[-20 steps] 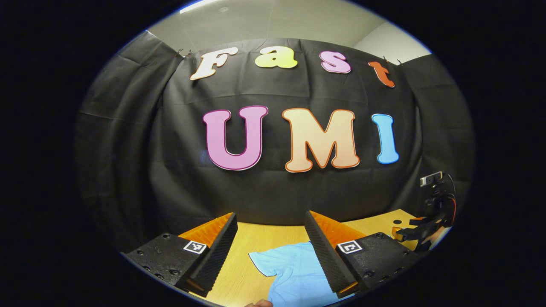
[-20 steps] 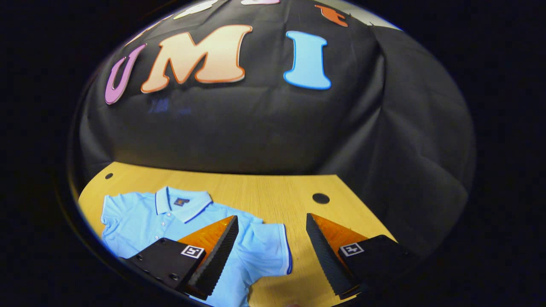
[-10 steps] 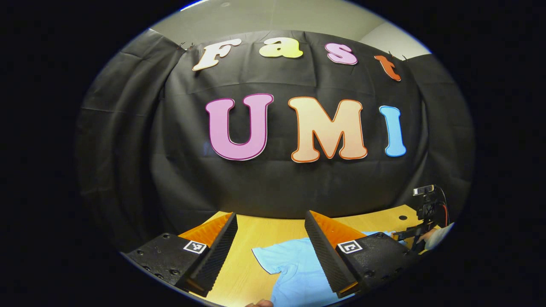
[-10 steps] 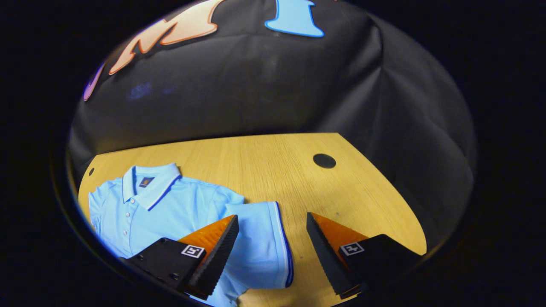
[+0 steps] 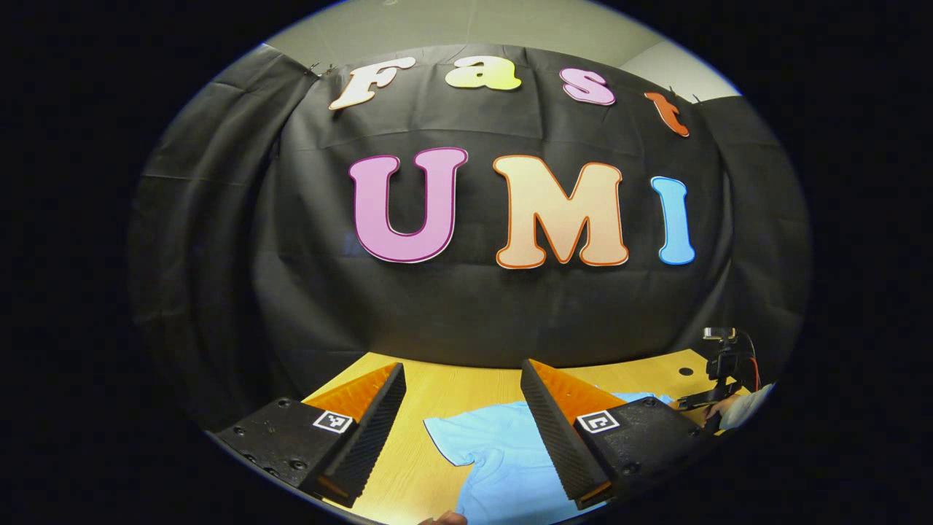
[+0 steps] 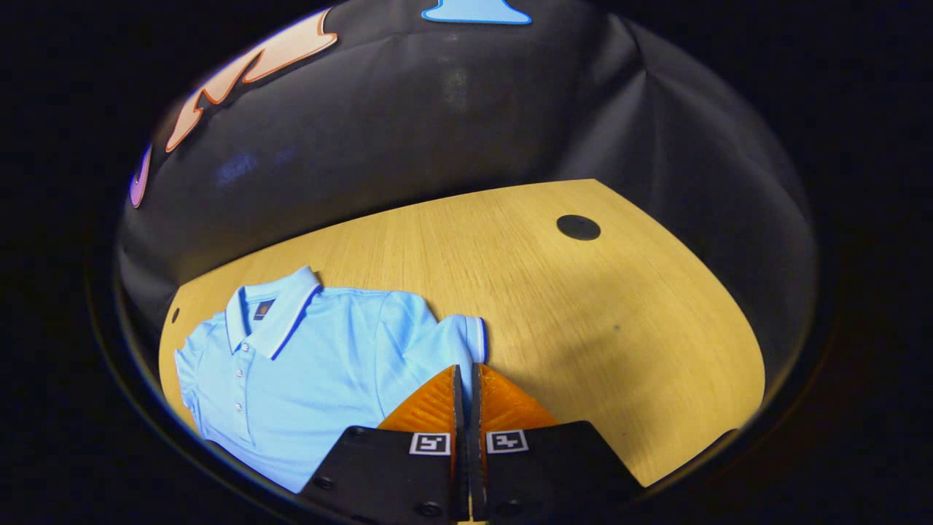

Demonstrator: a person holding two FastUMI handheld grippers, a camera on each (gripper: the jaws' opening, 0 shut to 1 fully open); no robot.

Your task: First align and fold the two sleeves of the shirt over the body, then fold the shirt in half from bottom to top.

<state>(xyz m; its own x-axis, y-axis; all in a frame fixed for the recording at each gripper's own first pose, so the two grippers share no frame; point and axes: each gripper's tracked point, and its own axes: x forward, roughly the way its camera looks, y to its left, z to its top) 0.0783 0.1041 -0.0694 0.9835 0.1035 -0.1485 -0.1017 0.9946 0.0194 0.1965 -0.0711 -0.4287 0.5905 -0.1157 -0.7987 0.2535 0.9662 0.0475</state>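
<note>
A light blue polo shirt (image 6: 313, 364) lies flat on the wooden table (image 6: 583, 306), collar toward the back wall. My right gripper (image 6: 464, 370) is shut on the cuff edge of the shirt's near sleeve (image 6: 441, 339), and the fabric runs down between its fingers. In the left gripper view my left gripper (image 5: 461, 368) hovers open above the table. The shirt's other sleeve (image 5: 452, 434) and part of the shirt's body (image 5: 510, 467) lie below, between its fingers. The right gripper (image 5: 718, 379) and the hand (image 5: 740, 408) holding it show far off to the right.
A round dark hole (image 6: 578, 227) marks the table at the back right, and a smaller hole (image 6: 175, 315) sits near the shirt's far shoulder. Black cloth closes off the table's back and sides. Bare wood stretches to the right of the shirt.
My right gripper has dropped toward the table and gone from open to shut on the sleeve cuff. The left gripper has stayed open and barely shifted.
</note>
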